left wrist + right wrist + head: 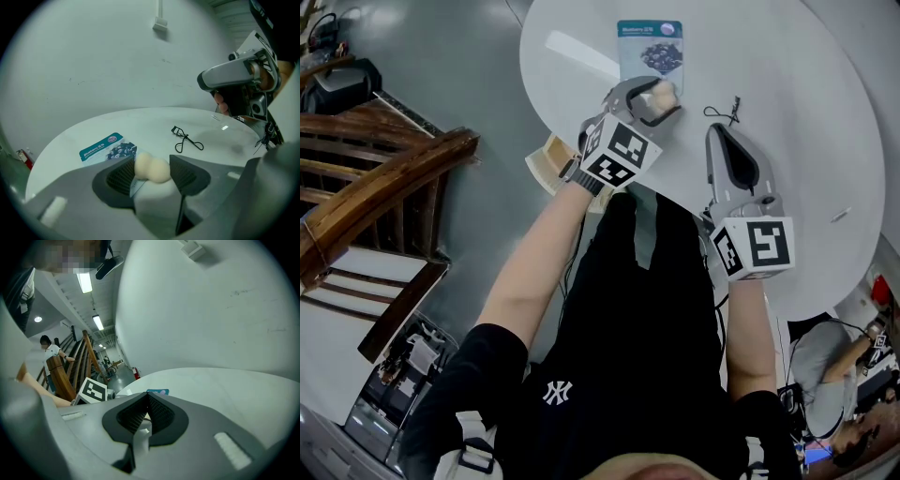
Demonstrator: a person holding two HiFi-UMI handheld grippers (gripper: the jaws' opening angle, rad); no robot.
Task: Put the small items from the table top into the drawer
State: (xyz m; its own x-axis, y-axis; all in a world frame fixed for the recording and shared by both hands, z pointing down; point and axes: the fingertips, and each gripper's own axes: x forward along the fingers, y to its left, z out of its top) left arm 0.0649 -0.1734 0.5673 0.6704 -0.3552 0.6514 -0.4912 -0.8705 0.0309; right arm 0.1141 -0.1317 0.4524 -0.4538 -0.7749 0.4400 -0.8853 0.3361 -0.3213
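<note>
- Makeup sponge [152, 168], cream and peanut-shaped, sits crosswise between the two ribbed pads of the left claw [152, 172], which is closed onto it from both sides.
- From the head view, that sponge [659, 94] is over the near-left part of the round white bench [806, 141], just at the near edge of a blueberry sachet [650, 49]; whether it is clear of the bench top cannot be told.
- The left claw [649, 101] reaches in from the near left, with its marker cube toward the person.
- The sachet [108, 148], teal across its top with a picture of berries, lies flat on the bench just beyond the left claw's left pad.
- A black eyelash curler [187, 140] lies flat on the bench to the right of the sachet, apart from it.
- In the head view the curler [724, 113] is just beyond the tip of the right claw [719, 133], not touching it.
- The right claw [147, 401] has its pads drawn together at the tips and holds nothing; only bench shows through the narrow gap behind them.
- It is held to the right of the left claw, near it, pointing toward the far side of the bench.
- A wooden stair rail [384, 178] stands off to the left, well apart from the bench.
</note>
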